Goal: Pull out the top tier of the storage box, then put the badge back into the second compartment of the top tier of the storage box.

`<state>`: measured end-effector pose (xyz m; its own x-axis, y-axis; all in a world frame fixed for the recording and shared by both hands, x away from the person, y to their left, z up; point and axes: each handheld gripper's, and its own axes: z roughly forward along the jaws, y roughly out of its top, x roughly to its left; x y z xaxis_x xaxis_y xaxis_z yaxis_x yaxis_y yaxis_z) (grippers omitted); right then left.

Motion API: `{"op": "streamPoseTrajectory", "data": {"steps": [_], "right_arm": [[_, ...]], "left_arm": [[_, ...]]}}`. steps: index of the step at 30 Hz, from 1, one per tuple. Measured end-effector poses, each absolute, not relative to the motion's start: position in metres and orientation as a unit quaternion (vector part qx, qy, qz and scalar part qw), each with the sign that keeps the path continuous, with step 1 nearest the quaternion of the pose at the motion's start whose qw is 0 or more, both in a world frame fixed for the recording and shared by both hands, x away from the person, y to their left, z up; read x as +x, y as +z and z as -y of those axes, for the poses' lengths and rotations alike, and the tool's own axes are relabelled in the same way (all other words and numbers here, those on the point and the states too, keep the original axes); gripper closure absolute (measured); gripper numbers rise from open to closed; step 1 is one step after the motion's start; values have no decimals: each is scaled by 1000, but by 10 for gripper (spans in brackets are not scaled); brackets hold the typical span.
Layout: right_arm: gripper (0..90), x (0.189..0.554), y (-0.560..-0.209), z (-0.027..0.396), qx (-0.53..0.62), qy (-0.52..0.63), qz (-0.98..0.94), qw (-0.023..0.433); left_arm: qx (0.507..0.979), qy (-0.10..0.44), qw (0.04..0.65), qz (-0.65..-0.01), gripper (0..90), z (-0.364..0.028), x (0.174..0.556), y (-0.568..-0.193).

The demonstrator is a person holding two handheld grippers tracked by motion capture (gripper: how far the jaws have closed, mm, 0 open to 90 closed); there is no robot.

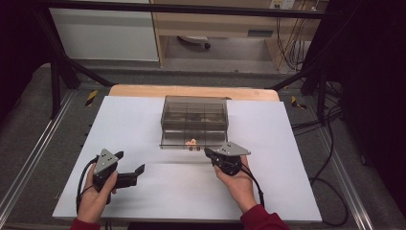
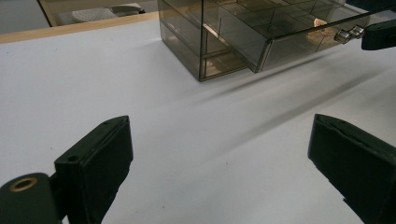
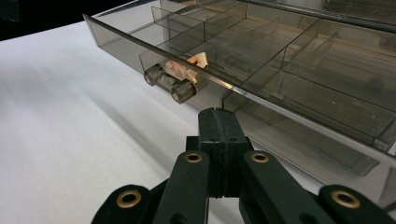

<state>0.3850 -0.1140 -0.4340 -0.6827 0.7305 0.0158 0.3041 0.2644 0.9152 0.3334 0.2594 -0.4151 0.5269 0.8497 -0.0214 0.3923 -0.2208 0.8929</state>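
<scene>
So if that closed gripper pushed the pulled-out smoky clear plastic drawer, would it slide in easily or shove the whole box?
Probably slides: the smoky clear plastic drawer looks thin, rigid and nearly empty, holding one small orange piece. The small cabinet also looks light on smooth white board, so it might scoot back.

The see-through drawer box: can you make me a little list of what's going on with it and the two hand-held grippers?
box: smoky clear drawer box on the white table
drawer: top drawer pulled out, split into compartments
inside: small orange-pink thing in the front compartment behind the handle
handle: clear knob handle on the drawer front
right hand-held gripper: jaws shut, empty, just short of the handle
left hand-held gripper: jaws wide open, empty, off to the side
</scene>
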Motion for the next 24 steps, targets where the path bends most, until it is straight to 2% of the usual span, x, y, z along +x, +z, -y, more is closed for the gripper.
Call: {"op": "streamPoseTrajectory", "data": {"steps": [24], "right_arm": [[900,385,-435,114,338,504,-767,209]], "left_arm": [[741,247,461,-421,70,-259,334,-416]]}}
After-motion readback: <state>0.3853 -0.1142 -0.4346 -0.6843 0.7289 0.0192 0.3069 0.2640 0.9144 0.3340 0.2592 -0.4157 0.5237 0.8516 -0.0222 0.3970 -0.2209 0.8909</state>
